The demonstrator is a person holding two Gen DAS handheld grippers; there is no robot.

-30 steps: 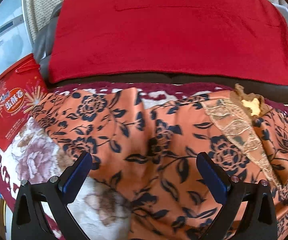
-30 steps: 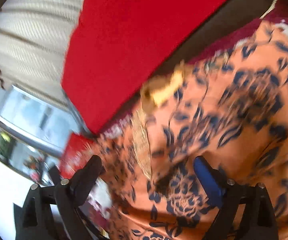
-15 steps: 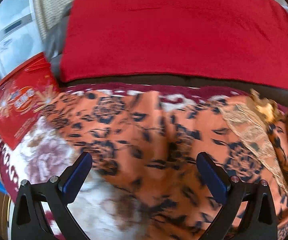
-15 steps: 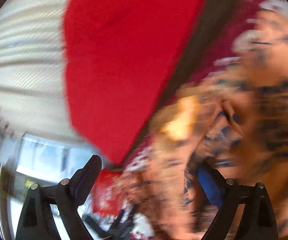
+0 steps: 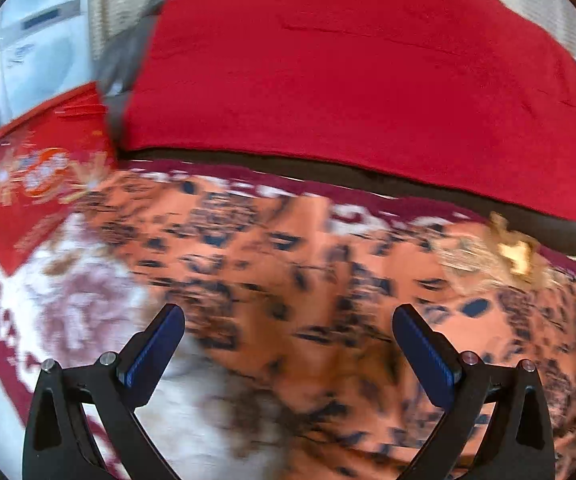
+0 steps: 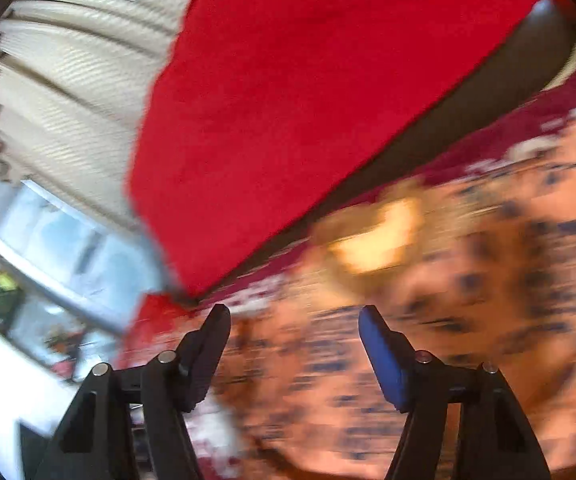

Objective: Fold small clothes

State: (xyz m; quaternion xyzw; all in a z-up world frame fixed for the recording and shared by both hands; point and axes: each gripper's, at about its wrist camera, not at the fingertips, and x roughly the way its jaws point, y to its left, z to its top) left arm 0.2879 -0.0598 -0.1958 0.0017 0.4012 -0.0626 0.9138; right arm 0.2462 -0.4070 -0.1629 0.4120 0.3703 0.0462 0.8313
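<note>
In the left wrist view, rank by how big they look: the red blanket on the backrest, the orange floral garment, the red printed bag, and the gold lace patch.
1. red blanket and orange floral garment: alike in apparent size, and the garment is nearer, so unranked.
2. red printed bag.
3. gold lace patch.

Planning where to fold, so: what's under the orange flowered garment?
The orange garment lies on a white-and-maroon flowered blanket, which shows at its left and far edges. What lies under the garment's middle is covered.
</note>
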